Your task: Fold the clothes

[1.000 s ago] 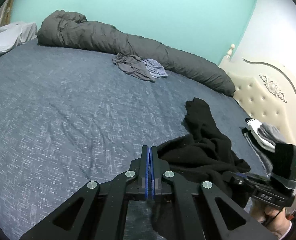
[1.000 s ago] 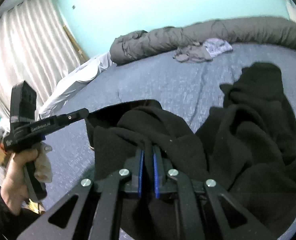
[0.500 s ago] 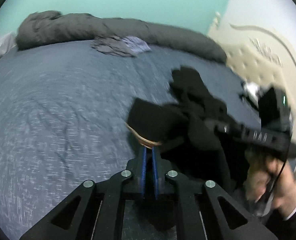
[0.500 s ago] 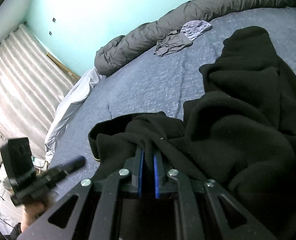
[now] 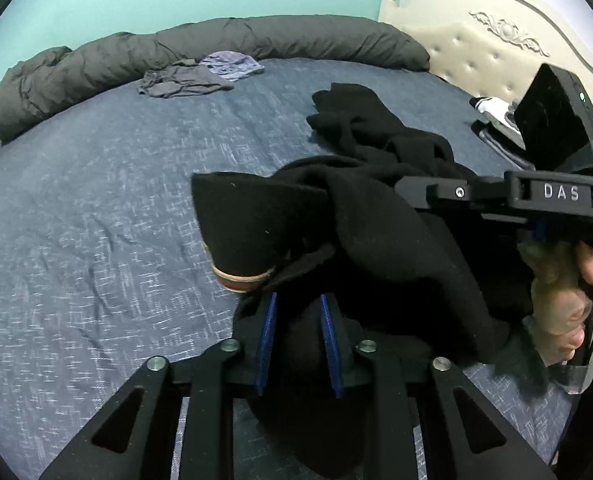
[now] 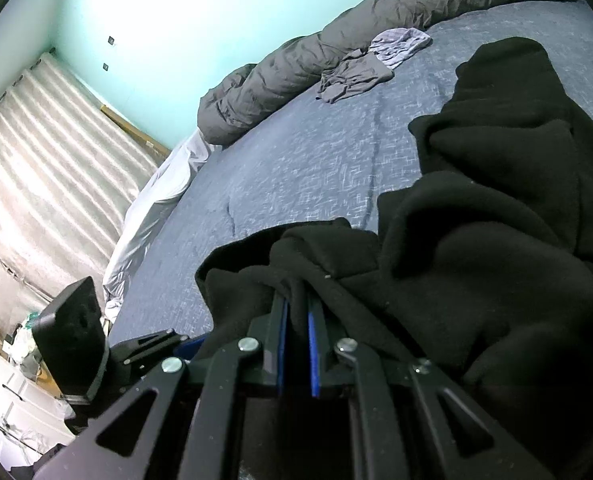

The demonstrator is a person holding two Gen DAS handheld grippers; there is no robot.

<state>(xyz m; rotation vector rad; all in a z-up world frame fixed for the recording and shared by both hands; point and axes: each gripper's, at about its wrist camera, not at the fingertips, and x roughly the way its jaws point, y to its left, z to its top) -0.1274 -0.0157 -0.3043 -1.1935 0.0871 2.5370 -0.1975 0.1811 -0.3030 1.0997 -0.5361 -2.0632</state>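
Only the left wrist view shows the black fleece garment's (image 5: 376, 240) striped cuff (image 5: 242, 282); left gripper (image 5: 298, 320) opening, fleece between unpressed pads; right gripper (image 6: 296, 312) pinches a fold.

"DAS" — white letters on right gripper (image 5: 412, 196) body.

black garment (image 5: 376, 232) | crumpled, striped hem showing | on blue bed (image 5: 96, 208)

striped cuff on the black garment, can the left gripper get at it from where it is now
Probably yes. The striped cuff hangs just ahead of the left gripper, whose jaws are opening with only black garment fabric between them. Nothing else blocks the way; the right gripper grips another fold.
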